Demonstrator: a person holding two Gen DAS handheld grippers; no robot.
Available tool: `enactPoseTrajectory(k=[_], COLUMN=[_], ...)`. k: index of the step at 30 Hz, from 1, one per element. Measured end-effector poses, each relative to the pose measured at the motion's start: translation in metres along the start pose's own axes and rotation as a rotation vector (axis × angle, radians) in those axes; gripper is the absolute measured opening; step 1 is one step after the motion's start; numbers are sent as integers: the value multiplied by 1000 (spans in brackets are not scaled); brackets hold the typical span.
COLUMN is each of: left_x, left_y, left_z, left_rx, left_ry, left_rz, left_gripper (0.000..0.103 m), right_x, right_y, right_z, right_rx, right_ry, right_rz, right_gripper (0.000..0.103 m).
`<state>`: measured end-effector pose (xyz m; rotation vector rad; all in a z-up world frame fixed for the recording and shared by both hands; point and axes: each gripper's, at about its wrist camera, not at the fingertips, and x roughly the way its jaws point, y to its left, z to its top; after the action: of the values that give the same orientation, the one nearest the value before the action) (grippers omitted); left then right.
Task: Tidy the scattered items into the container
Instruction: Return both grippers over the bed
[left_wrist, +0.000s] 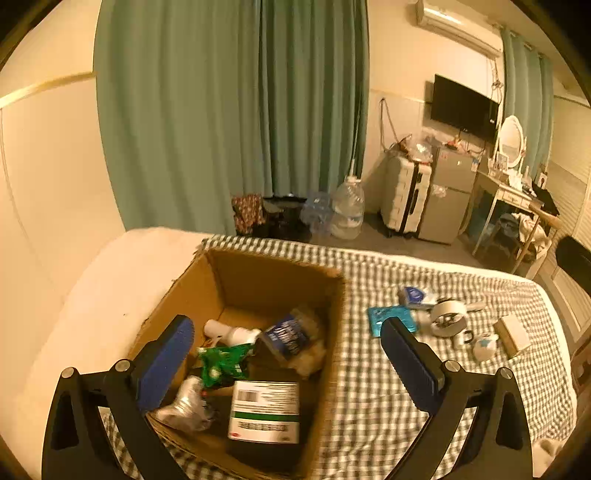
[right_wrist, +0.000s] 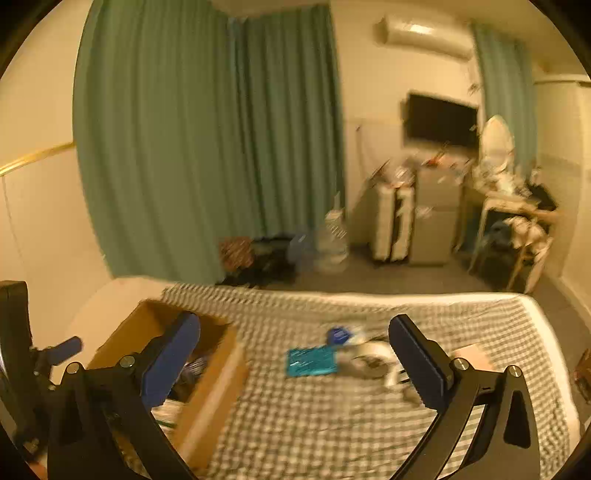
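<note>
Both grippers, left and right, are hanging over the bed, jaws wide and empty. The box is holding several items; a teal packet and tape roll are lying beside it.

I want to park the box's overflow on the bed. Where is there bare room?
Free: the checked bedspread between the cardboard box and the teal packet, and its near right part. Crowded: around the tape roll and small white box, and inside the cardboard box.
</note>
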<state>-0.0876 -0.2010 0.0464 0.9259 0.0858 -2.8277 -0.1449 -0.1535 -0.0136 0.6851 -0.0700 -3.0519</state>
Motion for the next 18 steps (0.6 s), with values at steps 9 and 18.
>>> enactPoseTrajectory(k=[9,18], left_x=[4,47], left_y=[-83,-148], left_z=[-16,-41], left_rx=[28,131], left_ry=[6,79], left_rz=[-89,-125], left_gripper=[103,103], right_x=[-27,-19], right_y=[-89,-170], right_z=[-12,-36], right_rx=[-1,95], right_ry=[3,56], right_rz=[-110,-163], right_gripper=[103,103])
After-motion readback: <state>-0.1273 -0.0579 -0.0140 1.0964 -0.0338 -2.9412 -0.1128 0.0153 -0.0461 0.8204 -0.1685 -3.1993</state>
